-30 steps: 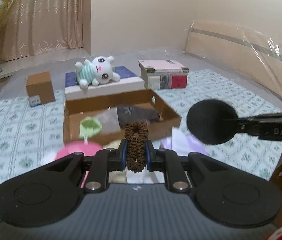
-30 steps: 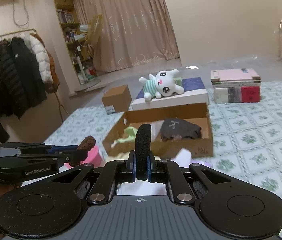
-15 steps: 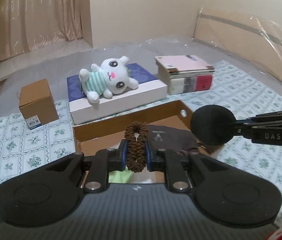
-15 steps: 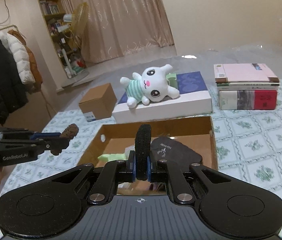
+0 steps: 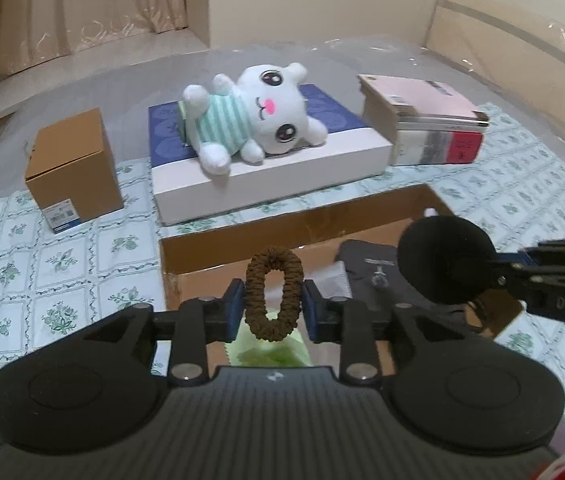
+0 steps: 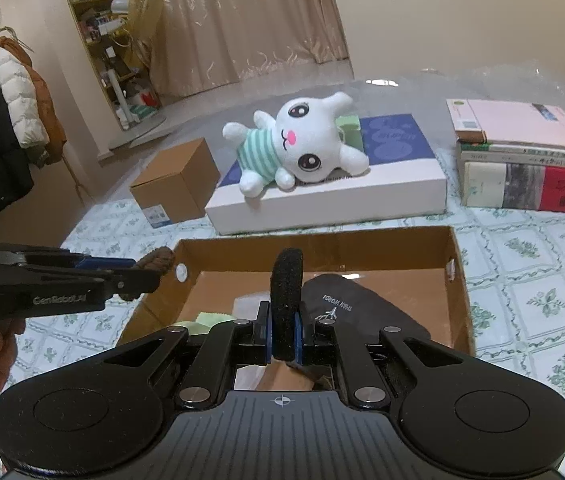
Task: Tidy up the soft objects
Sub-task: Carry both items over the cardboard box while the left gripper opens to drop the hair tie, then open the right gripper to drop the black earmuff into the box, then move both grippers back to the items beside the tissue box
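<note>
Both tools have advanced over the open brown cardboard box [image 6: 322, 252]. Left tool [image 5: 273, 304], jaws just widening, loosely brackets the brown scrunchie [image 5: 273, 293]; right tool [image 6: 282, 334] clamps the black foam disc [image 6: 285, 304]. Release both well inside the walls.

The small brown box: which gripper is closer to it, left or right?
Left. The left gripper, with the brown scrunchie between its pads, hangs over the tray's near-left corner, on the small brown box's side. The right gripper, pinching a black sponge, is farther toward the books.

likely bedroom: curtains [image 6: 242, 20], hung coats [image 6: 6, 128]
</note>
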